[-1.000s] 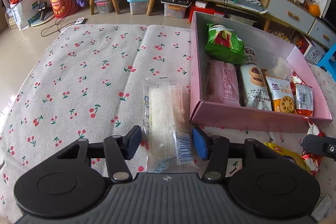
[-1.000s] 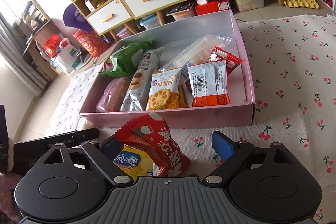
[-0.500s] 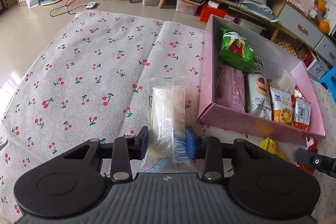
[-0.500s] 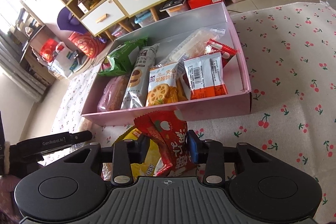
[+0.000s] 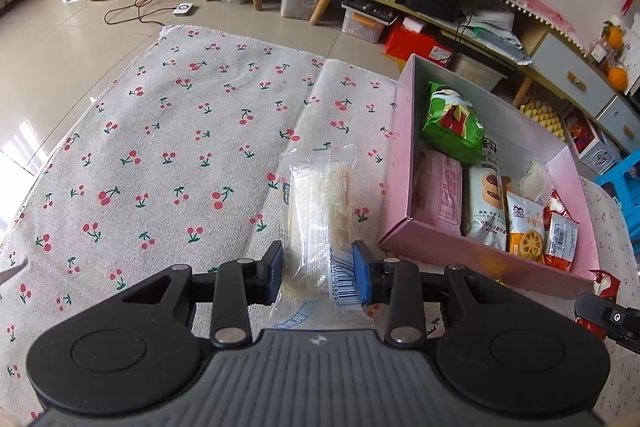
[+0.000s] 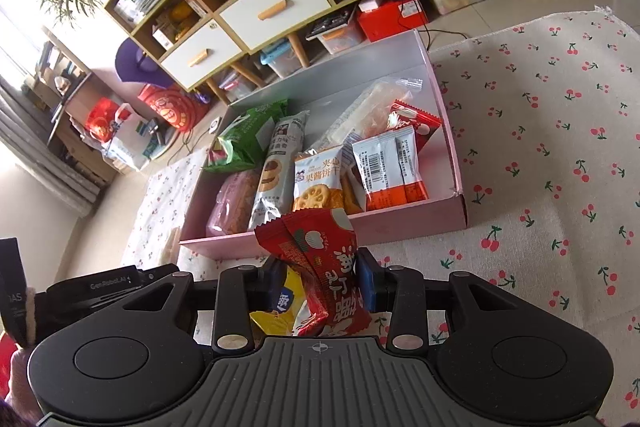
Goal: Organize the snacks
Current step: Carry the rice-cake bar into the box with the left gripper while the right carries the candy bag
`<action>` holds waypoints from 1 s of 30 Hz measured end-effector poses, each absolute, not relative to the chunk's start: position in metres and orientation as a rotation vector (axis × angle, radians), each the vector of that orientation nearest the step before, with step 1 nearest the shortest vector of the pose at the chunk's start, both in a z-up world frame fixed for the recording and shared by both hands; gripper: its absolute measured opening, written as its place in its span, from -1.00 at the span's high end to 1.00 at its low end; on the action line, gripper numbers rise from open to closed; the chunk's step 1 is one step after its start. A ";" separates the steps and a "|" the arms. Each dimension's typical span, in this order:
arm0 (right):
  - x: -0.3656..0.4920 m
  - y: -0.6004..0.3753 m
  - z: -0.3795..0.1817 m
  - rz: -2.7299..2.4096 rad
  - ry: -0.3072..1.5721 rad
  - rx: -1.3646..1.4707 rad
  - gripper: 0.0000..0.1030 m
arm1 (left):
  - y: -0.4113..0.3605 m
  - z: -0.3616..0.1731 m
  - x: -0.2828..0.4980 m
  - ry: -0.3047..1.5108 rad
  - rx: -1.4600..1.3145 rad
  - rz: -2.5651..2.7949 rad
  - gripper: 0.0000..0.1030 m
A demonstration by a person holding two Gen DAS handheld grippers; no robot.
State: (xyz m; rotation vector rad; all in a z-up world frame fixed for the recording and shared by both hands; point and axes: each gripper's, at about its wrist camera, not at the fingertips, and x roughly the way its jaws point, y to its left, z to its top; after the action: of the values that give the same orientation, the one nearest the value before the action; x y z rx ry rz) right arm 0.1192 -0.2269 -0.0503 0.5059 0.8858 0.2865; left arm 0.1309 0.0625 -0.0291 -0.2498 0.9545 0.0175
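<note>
The left hand-held gripper (image 5: 318, 273) is clamping its blue pads on the near end of a clear plastic packet of pale wafer sticks (image 5: 320, 211); its jaws have just been closing on this packet. The packet is stretching forward from the pads over the cherry-print cloth (image 5: 160, 147) covering the desk, just beside the left wall of the shallow pink cardboard box (image 5: 404, 155).

The right hand-held gripper (image 6: 320, 285) is gripping a glossy red foil snack packet with white lettering (image 6: 332, 267), its jaws having just been closing around it. The red packet is standing up between the pads, twisted, its top edge reaching in front of the box's near wall. A yellow snack packet (image 6: 280, 311) is lying under it, beside the left pad; whether that pad is pinching it too is unclear.

Inside the box, several snacks are lying side by side: a green crinkled bag (image 6: 248, 139), a pink wrapped cake (image 6: 232, 203), a grey biscuit packet (image 6: 280, 167), an orange-and-white cracker packet (image 6: 320, 179) and a white-and-red sachet (image 6: 390, 167).
</note>
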 end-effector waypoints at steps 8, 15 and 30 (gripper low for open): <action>0.121 -0.245 -0.029 0.275 0.813 0.582 0.29 | 0.058 -0.011 0.129 0.887 -0.295 -0.016 0.37; 0.135 -0.267 -0.021 0.236 0.772 0.654 0.29 | 0.031 0.005 0.141 0.831 -0.250 -0.095 0.37; 0.206 -0.282 -0.036 0.198 0.693 0.647 0.29 | -0.042 -0.016 0.202 0.810 -0.144 -0.370 0.36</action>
State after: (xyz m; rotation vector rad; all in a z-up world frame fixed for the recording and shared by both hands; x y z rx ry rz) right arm 0.2062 -0.2822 -0.0361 0.6474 0.6935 0.1981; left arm 0.2020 -0.0424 -0.0156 -0.1444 0.8100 -0.3697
